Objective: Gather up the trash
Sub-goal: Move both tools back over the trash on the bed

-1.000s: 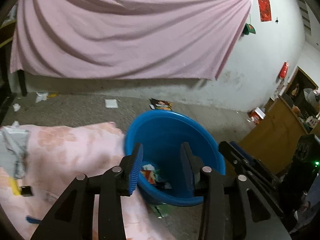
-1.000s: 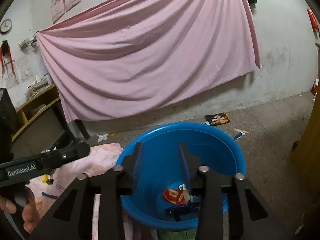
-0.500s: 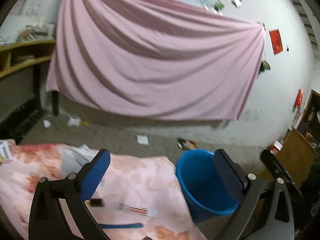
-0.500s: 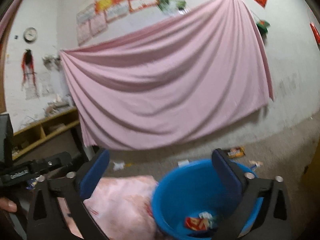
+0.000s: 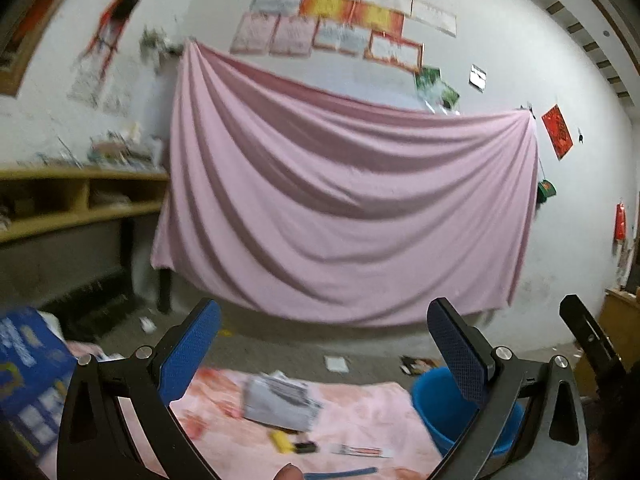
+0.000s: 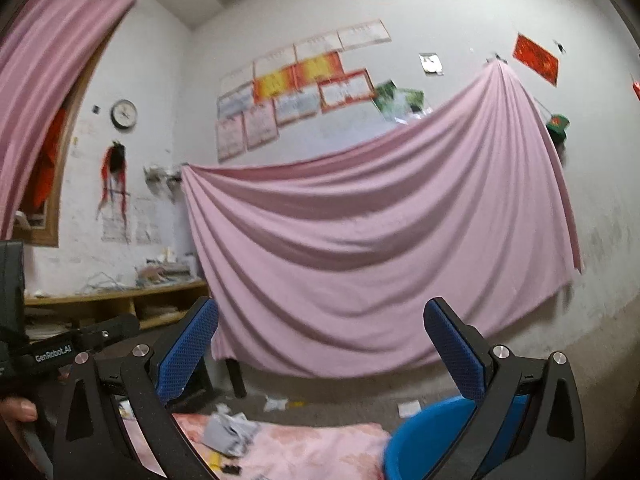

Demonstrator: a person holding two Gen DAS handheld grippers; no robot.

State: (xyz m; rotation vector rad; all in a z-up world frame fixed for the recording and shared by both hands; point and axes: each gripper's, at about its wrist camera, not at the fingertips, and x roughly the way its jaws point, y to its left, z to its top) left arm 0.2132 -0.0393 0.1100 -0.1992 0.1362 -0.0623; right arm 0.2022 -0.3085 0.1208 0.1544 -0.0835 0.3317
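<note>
Both grippers are wide open with nothing between the blue pads: my left gripper [image 5: 322, 344] and right gripper [image 6: 320, 342] are each held about level, looking across at the big pink sheet [image 5: 344, 208] hung on the far wall. From the left camera I can see the blue bucket [image 5: 436, 400] low on the right, partly behind the right-hand finger, sitting on the floor right at the edge of the pink flowery cloth [image 5: 360, 412] that covers the counter. Trash on that cloth: a crumpled grey-and-white wrapper [image 5: 280, 400] near the middle, a small yellow piece [image 5: 280, 440] and a little black thing [image 5: 306, 447] just in front of it, a flat strip-shaped packet [image 5: 360, 450] to their right, and a thin blue strip [image 5: 340, 473] at the bottom edge. A blue box [image 5: 24, 376] sits blurry at far left. On the floor beyond there's a white scrap [image 5: 335, 363] and a dark snack packet [image 5: 416, 364] near the bucket. In the right camera the left gripper's black body shows at the left edge with a fingertip [image 6: 18, 414] on it, and the bucket rim fills the lower right. Everything's a bit motion-blurred.
</note>
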